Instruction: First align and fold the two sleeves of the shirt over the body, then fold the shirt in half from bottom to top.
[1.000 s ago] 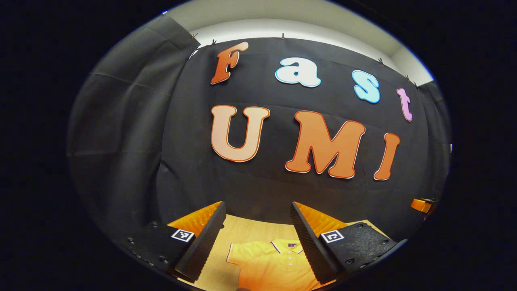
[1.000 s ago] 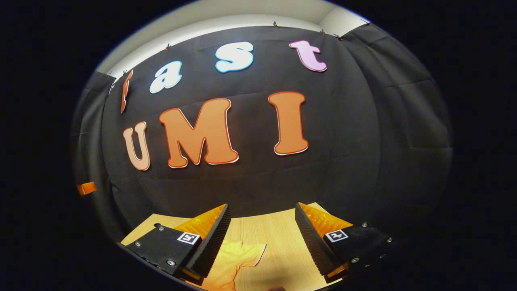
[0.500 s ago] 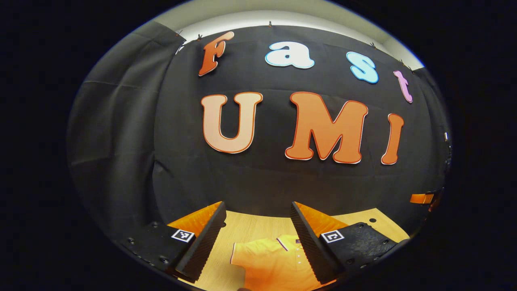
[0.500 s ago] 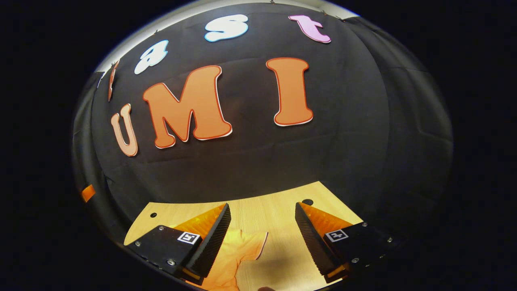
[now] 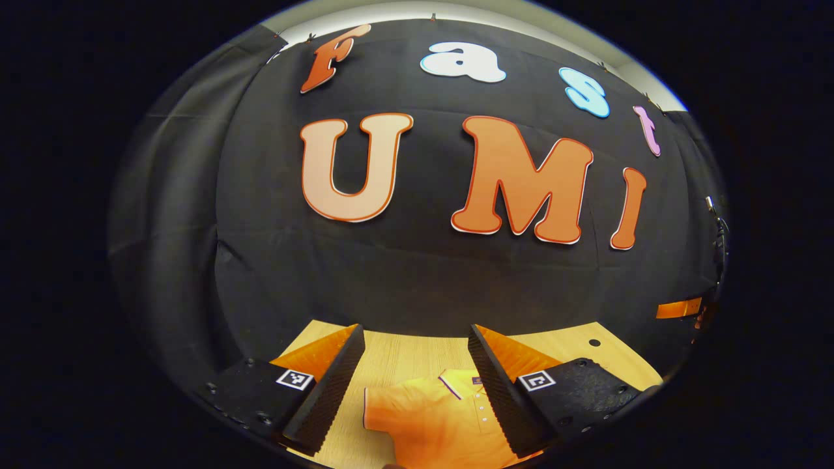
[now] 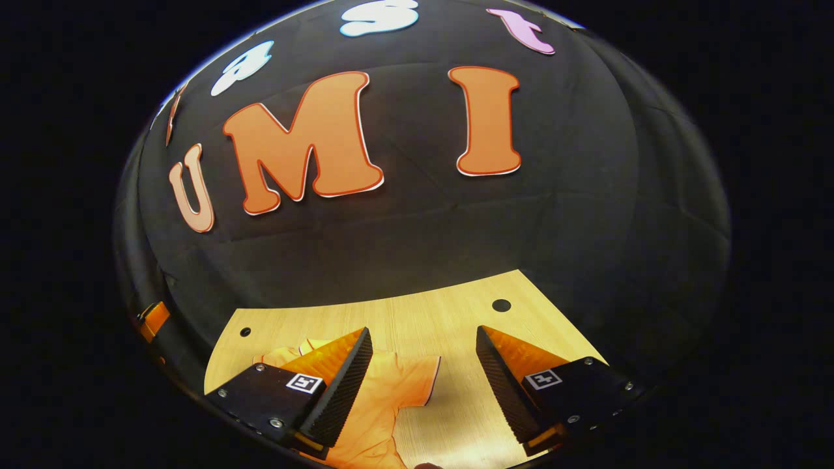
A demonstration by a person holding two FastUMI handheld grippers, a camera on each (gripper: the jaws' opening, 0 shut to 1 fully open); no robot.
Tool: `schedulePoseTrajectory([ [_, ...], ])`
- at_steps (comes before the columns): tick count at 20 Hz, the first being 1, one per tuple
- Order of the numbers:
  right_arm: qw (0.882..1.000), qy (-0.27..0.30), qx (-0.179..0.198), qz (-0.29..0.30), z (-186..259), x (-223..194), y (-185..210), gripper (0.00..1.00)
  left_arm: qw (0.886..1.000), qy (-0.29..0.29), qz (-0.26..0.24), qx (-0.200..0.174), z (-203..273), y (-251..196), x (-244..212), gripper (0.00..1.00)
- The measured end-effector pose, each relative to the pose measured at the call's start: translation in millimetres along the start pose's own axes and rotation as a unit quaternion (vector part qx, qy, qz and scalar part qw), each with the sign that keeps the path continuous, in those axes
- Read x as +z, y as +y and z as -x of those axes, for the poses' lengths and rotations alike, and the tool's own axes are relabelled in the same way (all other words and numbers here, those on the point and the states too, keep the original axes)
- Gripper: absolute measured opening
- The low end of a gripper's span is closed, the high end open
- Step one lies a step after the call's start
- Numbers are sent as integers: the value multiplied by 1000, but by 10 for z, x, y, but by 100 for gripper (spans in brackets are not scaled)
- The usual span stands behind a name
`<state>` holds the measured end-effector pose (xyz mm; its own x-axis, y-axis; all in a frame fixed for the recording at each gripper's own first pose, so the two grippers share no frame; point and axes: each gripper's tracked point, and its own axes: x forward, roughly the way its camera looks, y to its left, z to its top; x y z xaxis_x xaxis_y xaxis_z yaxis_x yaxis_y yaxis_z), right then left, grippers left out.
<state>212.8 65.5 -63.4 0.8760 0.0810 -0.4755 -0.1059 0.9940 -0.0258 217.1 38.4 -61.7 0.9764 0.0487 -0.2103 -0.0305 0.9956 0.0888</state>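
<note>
Left gripper view: shirt [image 5: 436, 423] lies flat below the gaping, empty left claw [image 5: 414, 384]; right claw [image 6: 423, 384] likewise.

wooden table [image 6: 417, 312] — two holes | black cloth wall [image 5: 417, 273] behind

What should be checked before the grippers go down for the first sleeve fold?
1. Left gripper open: ok, jaws apart, nothing between them.
2. Right gripper open: ok, jaws apart and empty.
3. Shirt flat on the table: ok for the collar and shoulders; the hem is out of sight, cannot tell.
4. Sleeve in front of the left gripper spread out, not yet folded: ok.
5. Sleeve in front of the right gripper spread out: ok.
6. Grippers touching the cloth: cannot tell; both seem to hover above it.
</note>
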Motion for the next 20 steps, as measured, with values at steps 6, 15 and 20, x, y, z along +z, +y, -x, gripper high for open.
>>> schedulePoseTrajectory([
  [6,997,77,7,9,-210,-185,289,97,999,24,5,20,-67,304,-213,98],
  [15,971,237,-5,38,-794,-1079,274,98,997,56,21,51,-157,673,-508,98],
  [20,954,300,-17,16,-1136,-1507,224,98,995,71,22,59,-223,752,-632,98],
])
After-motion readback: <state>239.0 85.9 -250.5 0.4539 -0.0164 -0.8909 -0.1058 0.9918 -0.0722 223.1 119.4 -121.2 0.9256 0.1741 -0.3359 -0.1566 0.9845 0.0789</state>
